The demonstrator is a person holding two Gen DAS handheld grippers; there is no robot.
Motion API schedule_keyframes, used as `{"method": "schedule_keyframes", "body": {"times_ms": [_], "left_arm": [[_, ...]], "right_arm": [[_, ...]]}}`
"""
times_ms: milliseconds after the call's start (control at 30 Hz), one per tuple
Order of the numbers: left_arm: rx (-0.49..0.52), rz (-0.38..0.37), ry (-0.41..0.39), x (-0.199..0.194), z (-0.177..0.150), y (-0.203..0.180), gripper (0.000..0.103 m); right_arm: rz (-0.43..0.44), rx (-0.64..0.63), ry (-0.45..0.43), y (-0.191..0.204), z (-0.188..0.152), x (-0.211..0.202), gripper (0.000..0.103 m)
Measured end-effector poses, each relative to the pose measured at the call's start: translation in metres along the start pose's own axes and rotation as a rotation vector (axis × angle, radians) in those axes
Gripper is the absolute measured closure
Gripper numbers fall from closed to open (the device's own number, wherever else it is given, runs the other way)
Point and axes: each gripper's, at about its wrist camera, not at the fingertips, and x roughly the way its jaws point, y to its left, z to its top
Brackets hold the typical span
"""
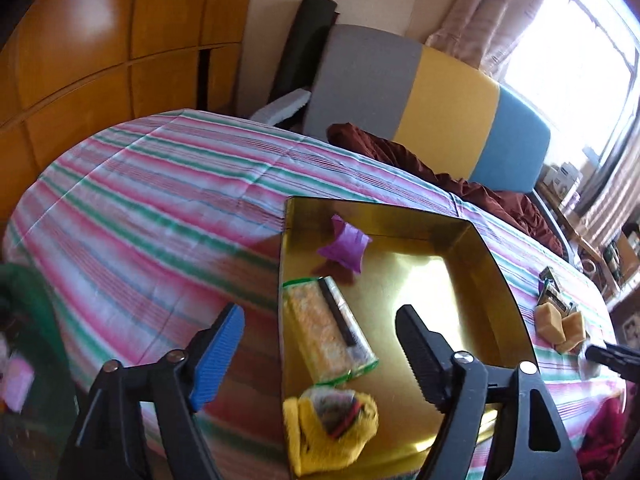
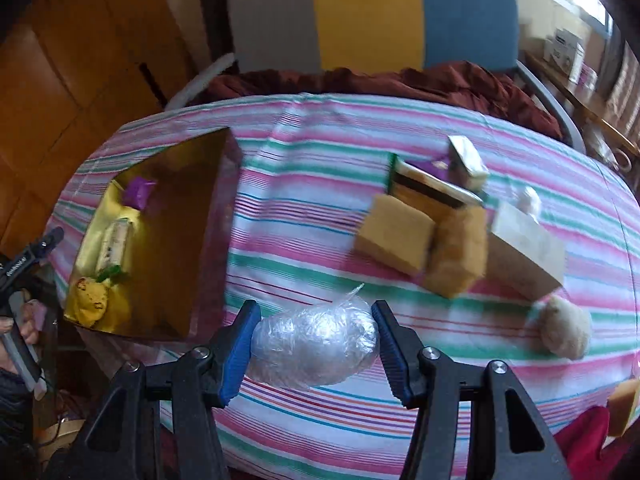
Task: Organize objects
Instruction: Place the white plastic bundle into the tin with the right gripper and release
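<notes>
Clear plastic bundle (image 2: 316, 344) blurred, clamped in right gripper (image 2: 316, 350).

The left wrist view looks steeply down from close above the gold tray (image 1: 486, 264), the headboard (image 1: 420, 92) at one o'clock. The right wrist view sits further right over the striped bed (image 2: 312, 168), facing the same headboard at twelve, the tray at nine. Both share tray, bed and headboard.

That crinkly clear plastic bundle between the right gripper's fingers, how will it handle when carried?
The clear plastic bundle looks crumpled and airy, so probably light and squashy. Its glossy film may slip in the right gripper. Being rounded, it might roll if dropped.
</notes>
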Motion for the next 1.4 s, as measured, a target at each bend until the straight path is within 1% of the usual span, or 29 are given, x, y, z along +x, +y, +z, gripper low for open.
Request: {"method": "schedule_keyframes", "body": {"times_ms": [67,167,267,433,533,600,633,667,733,867,933,1133,1233,1400], "left_arm": [[-0.032,0.016,-0.017,-0.01,-0.005,0.006,0.008],[-0.053,0.052,-0.043,-0.022,-0.012,0.012,0.005],[-0.058,0.084,-0.063,-0.033,-0.02,0.015,0.0],[-0.051,0.123,-0.052,-0.038,-0.031,0.023,0.0],[-0.066,0.115,-0.036,-0.036,-0.036,0.027,0.0],[-0.071,0.113,-0.033,-0.035,-0.038,0.028,0.0],[-0.069,0.112,-0.034,-0.034,-0.038,0.027,0.0],[-0.064,0.11,-0.036,-0.034,-0.038,0.026,0.0],[-0.046,0.105,-0.04,-0.034,-0.039,0.022,0.0],[-0.021,0.104,-0.048,-0.036,-0.04,0.015,0.0],[-0.013,0.102,-0.056,-0.038,-0.041,0.01,0.0],[0.044,0.103,-0.073,-0.045,-0.044,-0.008,0.0],[0.069,0.098,-0.072,-0.046,-0.047,-0.018,0.0],[0.104,0.087,-0.06,-0.045,-0.052,-0.034,0.0]], "right_arm": [[0.064,-0.044,-0.018,0.034,0.012,0.01,0.046],[0.132,-0.102,-0.02,0.078,0.023,0.026,0.045],[0.172,-0.136,0.021,0.115,0.028,0.054,0.045],[0.207,-0.186,0.12,0.162,0.016,0.103,0.042],[0.262,-0.194,0.179,0.177,0.006,0.122,0.04],[0.313,-0.195,0.212,0.183,0.0,0.129,0.036],[0.32,-0.199,0.223,0.186,-0.003,0.131,0.03],[0.318,-0.204,0.227,0.187,-0.004,0.133,0.024],[0.318,-0.201,0.228,0.186,-0.006,0.133,0.019],[0.33,-0.169,0.203,0.176,-0.005,0.126,0.018],[0.321,-0.163,0.181,0.17,-0.004,0.118,0.018],[0.253,-0.165,0.094,0.147,-0.005,0.081,0.017],[0.2,-0.165,0.053,0.135,-0.006,0.067,0.017],[0.136,-0.153,0.014,0.112,-0.009,0.051,0.017]]}}
